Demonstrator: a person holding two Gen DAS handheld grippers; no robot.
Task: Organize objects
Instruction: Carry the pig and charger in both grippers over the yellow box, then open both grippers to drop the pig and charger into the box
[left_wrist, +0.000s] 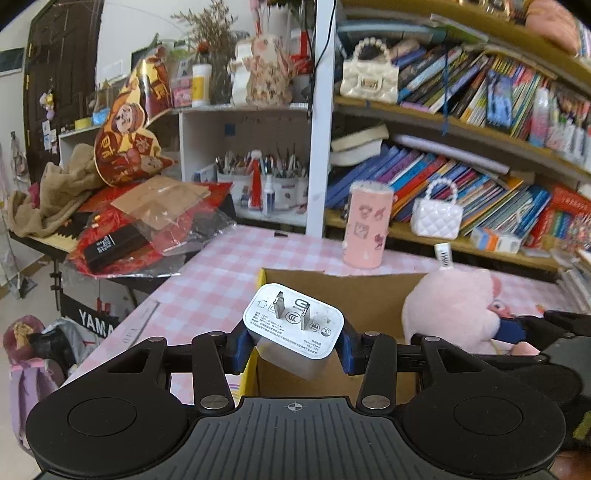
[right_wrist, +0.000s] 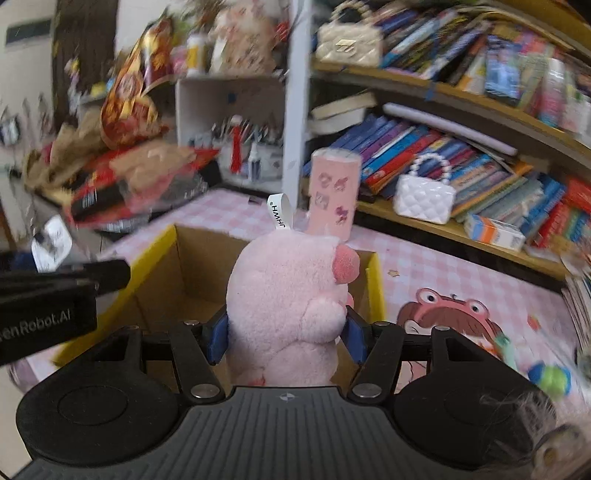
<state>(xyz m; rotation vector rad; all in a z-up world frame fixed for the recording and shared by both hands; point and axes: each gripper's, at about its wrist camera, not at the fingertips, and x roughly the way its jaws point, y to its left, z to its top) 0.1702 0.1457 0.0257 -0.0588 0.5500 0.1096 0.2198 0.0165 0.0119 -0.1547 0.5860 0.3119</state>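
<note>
Your left tool (left_wrist: 293, 341) is clamped on a white, glossy, rounded-corner charger plug (left_wrist: 293, 325), metal prongs facing up, above the near left corner of an open cardboard box (left_wrist: 354, 291) on the pink checked desk (left_wrist: 207, 280). Your right tool (right_wrist: 286, 334) squeezes a soft, fuzzy pink plush toy (right_wrist: 291, 295) over the same box. A pink cylindrical canister (right_wrist: 334, 194) stands behind, before crowded bookshelves (right_wrist: 480, 110).

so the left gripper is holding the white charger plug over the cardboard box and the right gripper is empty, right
Not quite. The right gripper is not empty: the right wrist view shows it shut on the pink plush toy. The rest holds: the left gripper holds the white charger plug over the cardboard box.
</note>
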